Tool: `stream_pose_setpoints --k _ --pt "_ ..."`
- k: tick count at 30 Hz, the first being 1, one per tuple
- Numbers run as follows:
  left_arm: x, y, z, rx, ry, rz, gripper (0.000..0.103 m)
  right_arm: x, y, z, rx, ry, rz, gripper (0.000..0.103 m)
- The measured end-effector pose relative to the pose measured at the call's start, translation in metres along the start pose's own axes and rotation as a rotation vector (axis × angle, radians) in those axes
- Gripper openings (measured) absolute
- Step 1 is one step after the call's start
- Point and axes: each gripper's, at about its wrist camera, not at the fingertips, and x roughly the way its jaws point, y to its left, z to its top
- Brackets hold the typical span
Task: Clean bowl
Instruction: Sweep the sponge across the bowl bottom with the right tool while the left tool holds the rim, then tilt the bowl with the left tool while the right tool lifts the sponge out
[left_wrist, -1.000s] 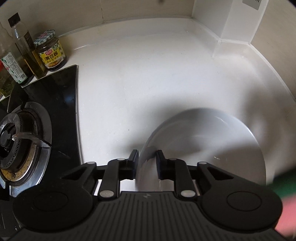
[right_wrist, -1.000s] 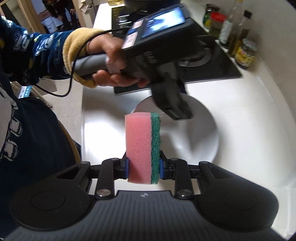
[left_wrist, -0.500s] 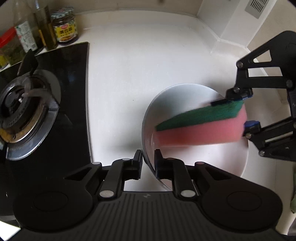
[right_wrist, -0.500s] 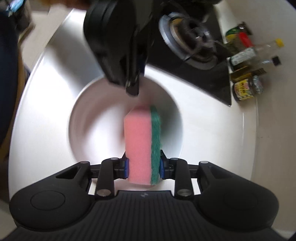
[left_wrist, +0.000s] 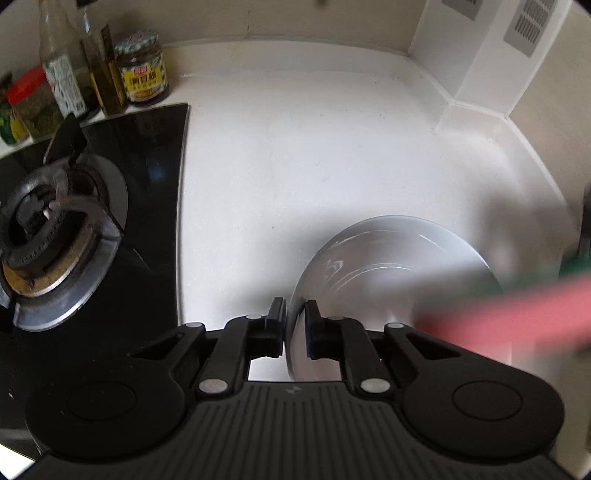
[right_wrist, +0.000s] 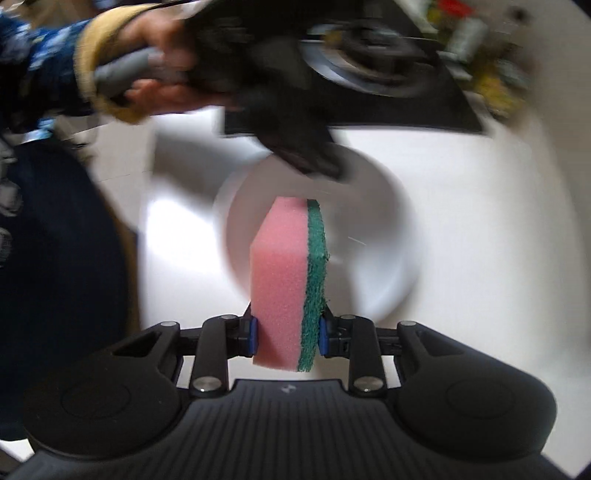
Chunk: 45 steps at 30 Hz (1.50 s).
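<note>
On a white counter (left_wrist: 314, 155) beside a black hob (left_wrist: 92, 229), the left gripper (left_wrist: 294, 325) pinches the rim of a white bowl (left_wrist: 388, 269), its jaws having just narrowed further onto that edge, so the bowl sits clamped at the counter's near side. The right gripper (right_wrist: 287, 334) clamps a pink-and-green sponge (right_wrist: 288, 280) upright above the bowl. Half a second ago the sponge lay across the bowl's inside, in front of the left camera; now it shows there only as a blurred pink streak at the right edge, drawn back from the bowl's middle. A hand (right_wrist: 162, 74) in a yellow-cuffed sleeve grips the left tool's handle. Jars and bottles (left_wrist: 92, 81) stand behind the hob.
</note>
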Motion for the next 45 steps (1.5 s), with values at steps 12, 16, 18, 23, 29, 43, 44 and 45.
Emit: stream_pose_setpoints --k 12,16,18,23,29,43,44,45 --pt "-0.002 0.001 -0.005 0.002 -0.005 -0.002 0.008 0.038 -0.006 0.079 -0.454 -0.001 -0.262 0.025" --pt "-0.004 0.004 -0.007 -0.018 -0.010 -0.012 0.008 0.072 0.010 0.091 -0.668 0.038 -0.255 0.025" --pt "-0.004 0.004 -0.008 -0.022 -0.014 -0.010 0.008 0.080 0.011 0.094 -0.730 0.058 -0.255 0.025" --pt "-0.004 0.000 -0.008 -0.026 -0.028 0.011 0.010 0.076 0.001 0.092 -0.653 0.108 -0.220 0.025" --pt "-0.004 -0.003 -0.007 -0.034 -0.035 0.017 0.016 0.069 -0.017 0.072 -0.399 0.189 -0.185 0.025" --pt "-0.006 -0.010 -0.009 -0.039 -0.036 0.057 0.015 0.043 -0.024 0.012 0.145 0.257 -0.133 0.025" --pt "-0.005 -0.009 -0.007 -0.031 -0.026 0.051 0.015 0.041 -0.024 0.016 0.166 0.239 -0.169 0.025" --pt "-0.004 -0.008 -0.003 -0.020 -0.008 0.039 0.014 0.041 -0.023 0.023 0.166 0.215 -0.210 0.025"
